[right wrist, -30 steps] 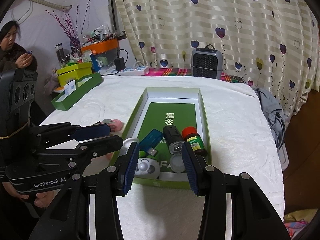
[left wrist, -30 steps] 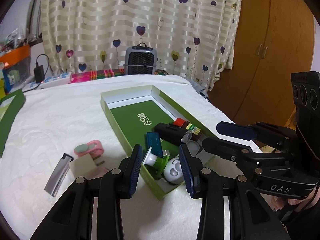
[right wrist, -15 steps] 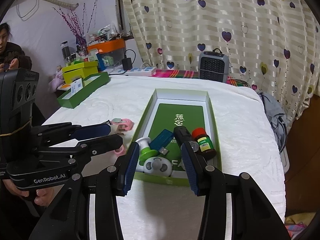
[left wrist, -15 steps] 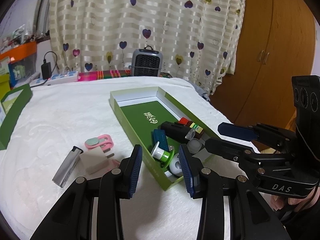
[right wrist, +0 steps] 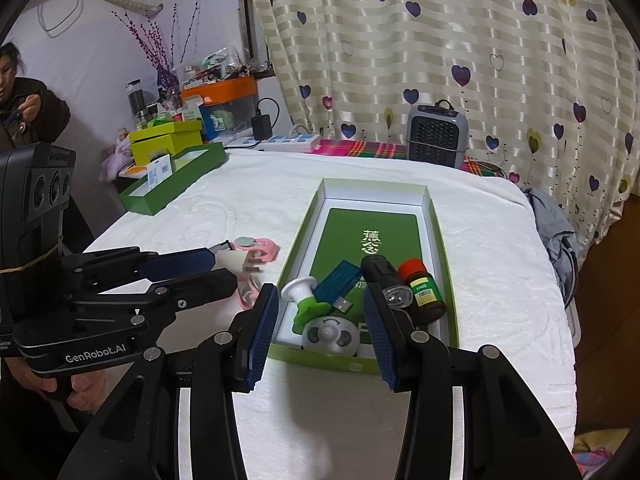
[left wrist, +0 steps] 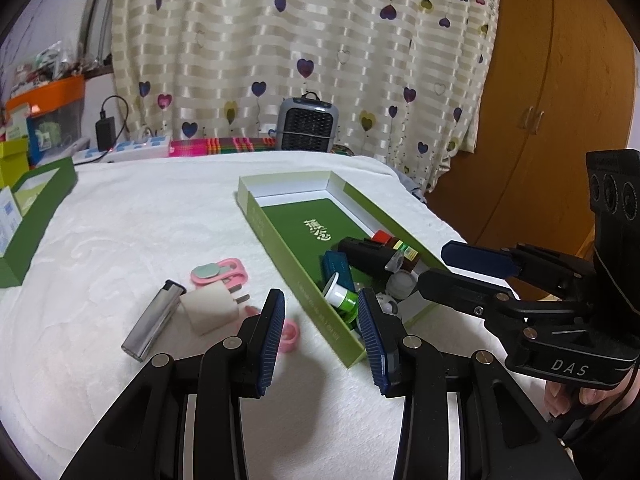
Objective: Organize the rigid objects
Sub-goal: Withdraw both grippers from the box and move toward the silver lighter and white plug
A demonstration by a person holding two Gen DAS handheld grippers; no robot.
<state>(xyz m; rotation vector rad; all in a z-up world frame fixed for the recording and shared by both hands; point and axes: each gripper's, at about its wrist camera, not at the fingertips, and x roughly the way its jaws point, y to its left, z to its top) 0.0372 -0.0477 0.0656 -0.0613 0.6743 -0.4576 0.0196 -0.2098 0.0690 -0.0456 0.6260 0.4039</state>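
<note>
A long green box [right wrist: 438, 240] [left wrist: 280, 248] lies open on the white table. Its near end holds a blue USB stick [right wrist: 336, 282], a black flashlight [right wrist: 382, 276], a red-capped brown bottle [right wrist: 424, 290], a white and green stopper [right wrist: 304, 300] and a round white gadget [right wrist: 330, 336]. Left of the box lie a silver lighter [left wrist: 154, 320], a white plug [left wrist: 212, 306], a pink clip [left wrist: 220, 274] and a pink ring [left wrist: 290, 334]. My left gripper [left wrist: 320, 332] is open and empty over the box's near left corner. My right gripper [right wrist: 320, 328] is open and empty at the box's near end.
A second green box [right wrist: 176, 178] and yellow-green boxes [right wrist: 164, 142] stand at the far left edge. A small grey heater [right wrist: 438, 134], a power strip [right wrist: 288, 142] and a colourful cloth [right wrist: 360, 148] line the back. A person [right wrist: 24, 108] sits at the far left.
Both grippers have drawn back toward me and away from the box. The left one has also shifted left, so the lighter, plug and pink items show more fully. Both stay open.
</note>
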